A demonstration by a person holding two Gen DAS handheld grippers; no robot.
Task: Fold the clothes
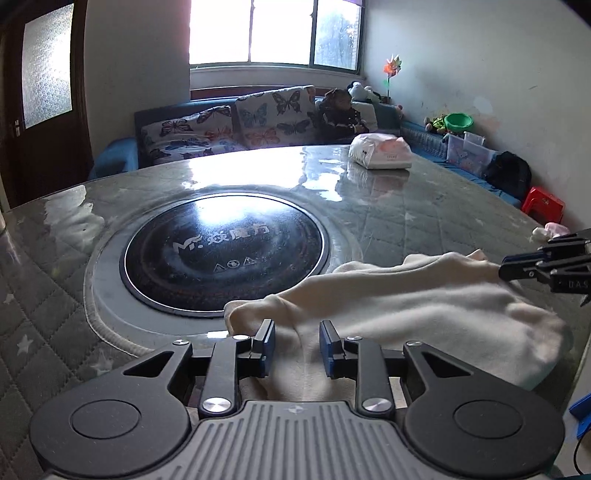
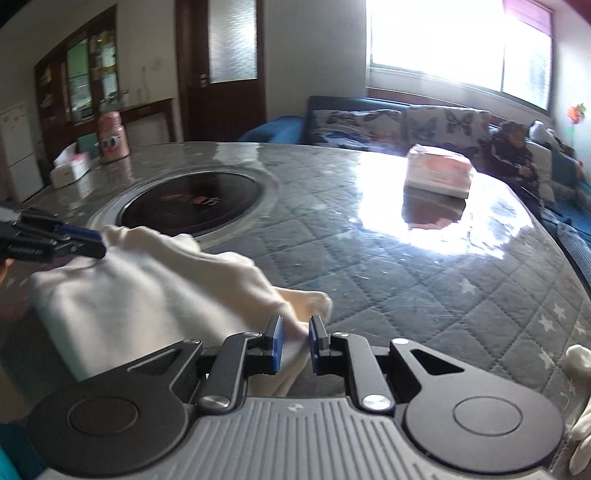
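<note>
Cream-white soft fleece garment [image 1: 424, 295] lies bunched on the near part of the table [image 1: 406, 206], just beside the round black glass cooktop [image 1: 225, 251] set into the tabletop; one fold of cloth reaches the cooktop's grey rim.

Left gripper [image 1: 297, 338]: I see its jaws part-way apart with a ridge of the cream fabric running up between the blue pads. The pads do not look pressed against the cloth on either side, so I log it as open around the fabric. From the right wrist view the same gripper [image 2: 98, 243] sits at the far left end of the garment, tips at the cloth edge.

Right gripper [image 2: 297, 330]: jaws drawn narrow on a pinched corner of the garment [image 2: 155, 291], cloth filling the gap between the pads. I read this as a grip. In the left wrist view it [image 1: 504, 267] enters from the right edge, tips at the garment's raised far end.

Table surface is a grey quilted star-print cover under a glossy clear sheet. Farther off on it: a white and pink plastic-wrapped pack [image 1: 380, 151]. A pink cylindrical container [image 2: 112, 138] stands at the far left side. Behind the table, a butterfly-print sofa [image 1: 236, 122] under the window [image 1: 273, 31], with a person seated there [image 1: 341, 114].
</note>
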